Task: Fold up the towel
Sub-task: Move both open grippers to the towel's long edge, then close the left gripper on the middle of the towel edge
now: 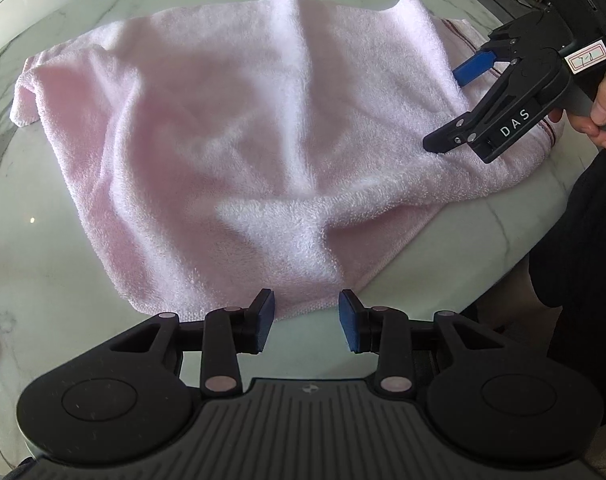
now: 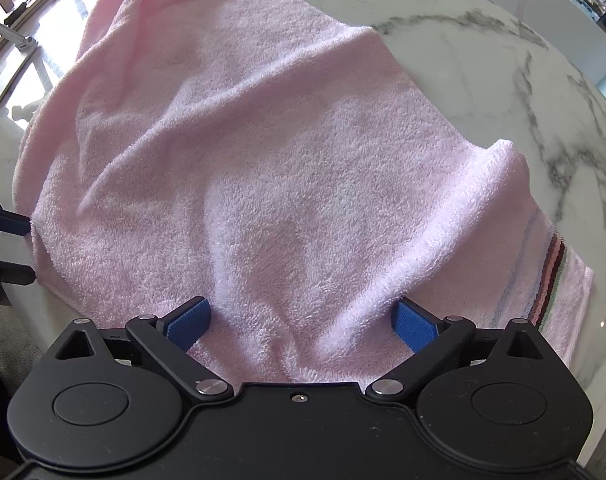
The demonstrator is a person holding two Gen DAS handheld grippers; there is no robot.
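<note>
Towel (image 1: 231, 128): soft, limp terry; we judge its 6 o'clock corner graspable. Left gripper (image 1: 307, 316) and right gripper (image 2: 303, 320) gape, empty.

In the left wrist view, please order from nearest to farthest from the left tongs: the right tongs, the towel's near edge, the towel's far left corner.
1. Towel's near edge, just ahead of the left tongs.
2. Right tongs, over the towel's right side.
3. Towel's far left corner, far left.
</note>
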